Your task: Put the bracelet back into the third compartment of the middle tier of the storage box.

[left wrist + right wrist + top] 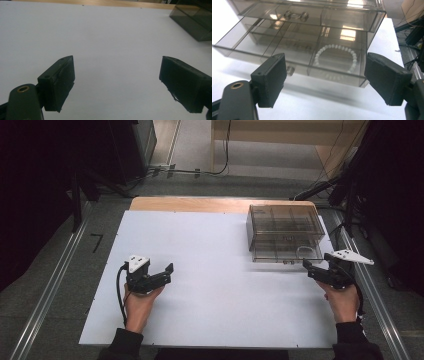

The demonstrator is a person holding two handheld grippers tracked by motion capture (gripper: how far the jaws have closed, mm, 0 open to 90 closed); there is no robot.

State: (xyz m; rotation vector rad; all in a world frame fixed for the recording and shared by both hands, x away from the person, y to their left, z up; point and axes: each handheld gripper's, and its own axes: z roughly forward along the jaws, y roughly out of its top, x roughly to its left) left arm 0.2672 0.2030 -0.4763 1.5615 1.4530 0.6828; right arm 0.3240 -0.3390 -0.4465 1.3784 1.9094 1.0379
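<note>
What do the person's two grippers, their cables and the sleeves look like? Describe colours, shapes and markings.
Both are black two-jaw tools. The left gripper and the right gripper each carry a white three-cornered plate. The left one's plate has small dark dots, and a black cable loops from it. The jaw pads are blocky black slabs. Both sleeves are dark.

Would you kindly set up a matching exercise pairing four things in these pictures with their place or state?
Things:
1. white bead bracelet
2. lower drawer
3. left gripper
4. right gripper

Places or states:
A. open over the bare white sheet, far from the box
B. pulled out of the clear organizer box
C. lying in a drawer compartment
D. open, just in front of the drawer

Pairs: 1-C, 2-B, 3-A, 4-D
</note>
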